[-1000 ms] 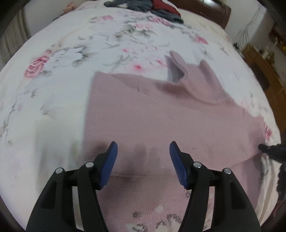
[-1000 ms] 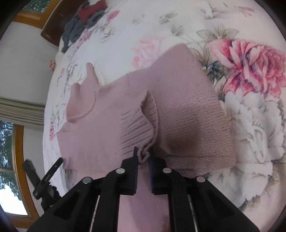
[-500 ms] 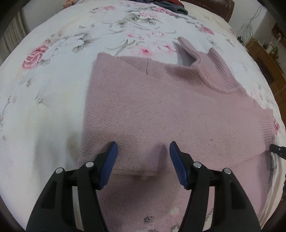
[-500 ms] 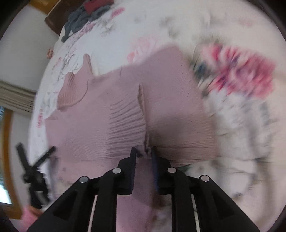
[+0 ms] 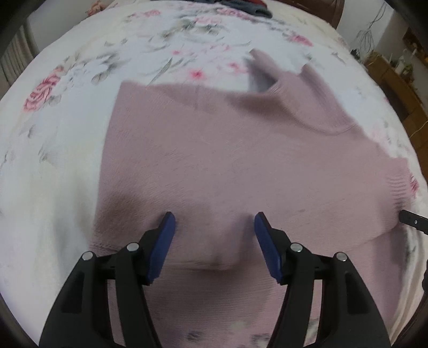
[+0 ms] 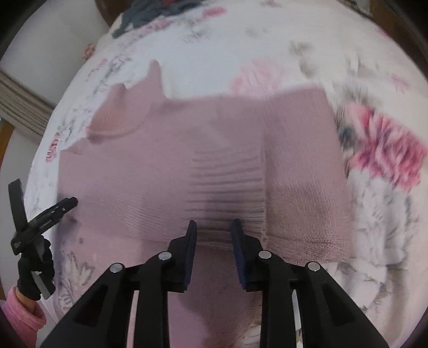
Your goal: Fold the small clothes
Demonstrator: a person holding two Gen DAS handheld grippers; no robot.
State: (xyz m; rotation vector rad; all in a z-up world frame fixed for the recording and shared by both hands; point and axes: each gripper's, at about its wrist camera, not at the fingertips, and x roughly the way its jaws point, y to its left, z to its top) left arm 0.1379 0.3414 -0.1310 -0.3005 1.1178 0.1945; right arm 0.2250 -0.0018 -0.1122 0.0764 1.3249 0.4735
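A dusty-pink knitted sweater (image 5: 227, 166) lies spread on a flowered bed, its high collar (image 5: 291, 88) pointing to the far side. Both sleeves are folded in over the body. My left gripper (image 5: 214, 222) hovers open over the folded left sleeve near its lower edge, nothing between its blue pads. In the right wrist view the same sweater (image 6: 133, 174) fills the middle, and the ribbed cuff (image 6: 227, 184) of the folded right sleeve lies flat on it. My right gripper (image 6: 213, 226) stands open just above that cuff, holding nothing.
The white bedspread (image 5: 67, 133) with pink roses runs out on every side. A heap of grey and red clothes (image 6: 155, 13) lies at the far end by a wooden headboard. A gloved hand with a pink sleeve (image 6: 29, 283) holds the left gripper at the lower left.
My right gripper has let go of the ribbed cuff and opened; the cuff now lies flat on the sweater. My left gripper stayed open, shifting slightly over the fabric.
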